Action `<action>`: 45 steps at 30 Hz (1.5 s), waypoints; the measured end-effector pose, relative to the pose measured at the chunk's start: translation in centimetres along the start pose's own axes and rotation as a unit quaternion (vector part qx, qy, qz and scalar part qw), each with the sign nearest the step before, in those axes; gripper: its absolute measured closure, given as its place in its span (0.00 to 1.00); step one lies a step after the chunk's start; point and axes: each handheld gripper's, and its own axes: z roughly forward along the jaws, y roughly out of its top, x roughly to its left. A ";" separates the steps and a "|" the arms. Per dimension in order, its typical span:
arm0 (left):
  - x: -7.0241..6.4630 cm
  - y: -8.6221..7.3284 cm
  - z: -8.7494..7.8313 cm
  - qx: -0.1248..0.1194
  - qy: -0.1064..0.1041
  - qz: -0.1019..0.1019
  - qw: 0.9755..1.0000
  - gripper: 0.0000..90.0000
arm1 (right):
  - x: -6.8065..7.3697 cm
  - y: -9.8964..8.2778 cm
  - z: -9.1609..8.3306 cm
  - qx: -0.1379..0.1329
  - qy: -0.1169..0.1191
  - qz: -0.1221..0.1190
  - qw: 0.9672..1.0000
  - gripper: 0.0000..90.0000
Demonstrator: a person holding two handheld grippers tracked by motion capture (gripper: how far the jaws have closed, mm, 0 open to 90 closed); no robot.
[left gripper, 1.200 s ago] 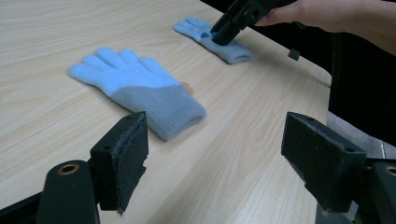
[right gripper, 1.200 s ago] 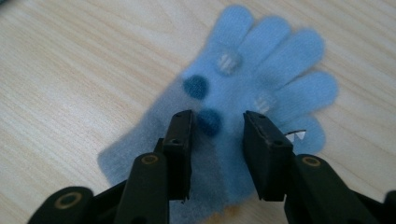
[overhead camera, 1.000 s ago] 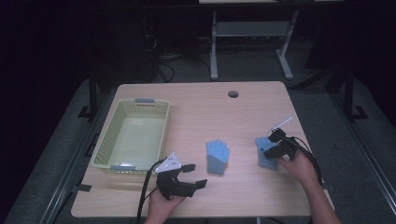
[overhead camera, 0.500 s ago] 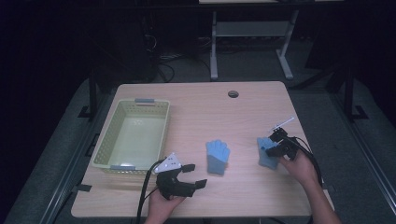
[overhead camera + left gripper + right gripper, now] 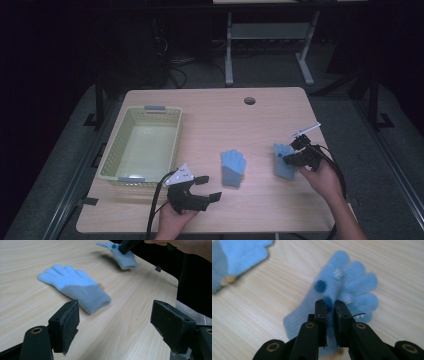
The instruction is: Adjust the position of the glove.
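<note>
Right tool [image 5: 330, 305] pinched tight on blue glove [image 5: 347, 287] fabric.

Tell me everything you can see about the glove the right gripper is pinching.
The pinched glove is a light blue fuzzy knit with two darker blue dots and small white marks. The right gripper has its jaws closed on a fold of it, lifting that part above the wooden table. It sits right of the other glove.

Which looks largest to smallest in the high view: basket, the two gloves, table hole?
1. Basket.
2. The middle glove and the glove pinched by the right gripper look alike; no ranking.
3. Table hole.
</note>
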 end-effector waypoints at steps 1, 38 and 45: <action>0.0 0.0 -0.1 0.000 0.001 0.002 1.000 0.25 | 0.2 0.2 -0.2 -0.002 0.000 -0.003 1.000 0.91; 0.1 0.0 -0.3 -0.002 0.010 -0.004 1.000 0.25 | 7.4 5.2 -1.9 -0.026 0.048 -0.088 0.995 0.91; 0.0 0.0 -0.3 -0.002 0.012 -0.004 1.000 0.25 | 8.8 6.0 -1.4 -0.022 0.059 -0.100 0.993 0.91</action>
